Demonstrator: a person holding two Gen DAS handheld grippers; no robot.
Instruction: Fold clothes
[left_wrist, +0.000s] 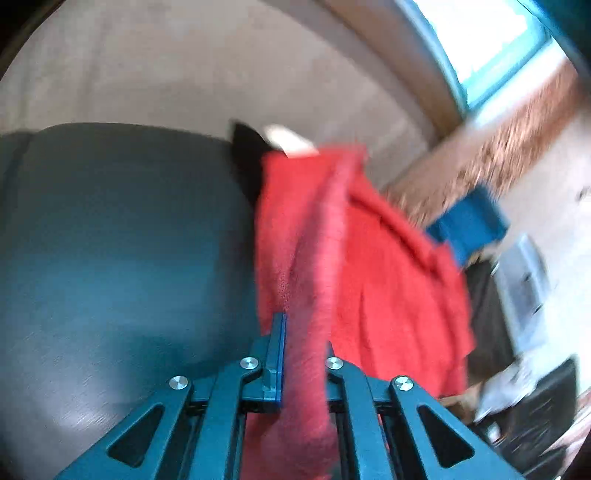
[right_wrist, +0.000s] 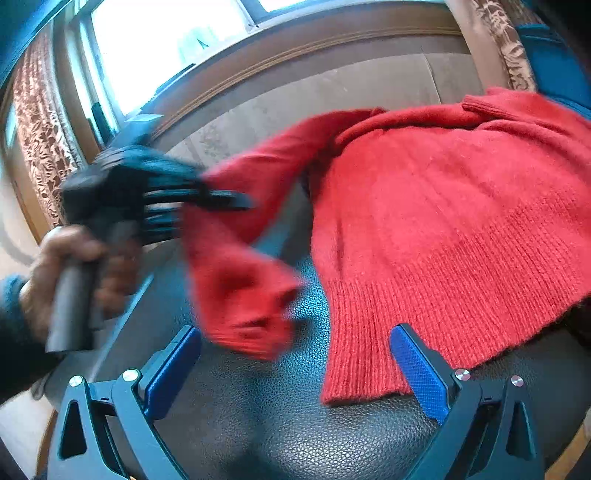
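Note:
A red knit sweater lies spread on a dark leather surface, its ribbed hem toward me. My left gripper is shut on the sweater's sleeve, which runs between its fingers. In the right wrist view the left gripper holds that sleeve lifted left of the sweater's body, blurred with motion. My right gripper is open and empty, its blue pads on either side of the hem's lower left corner, just above the leather.
A beige sofa back and a window with patterned curtains lie behind. A blue object and clutter sit at the right of the left wrist view.

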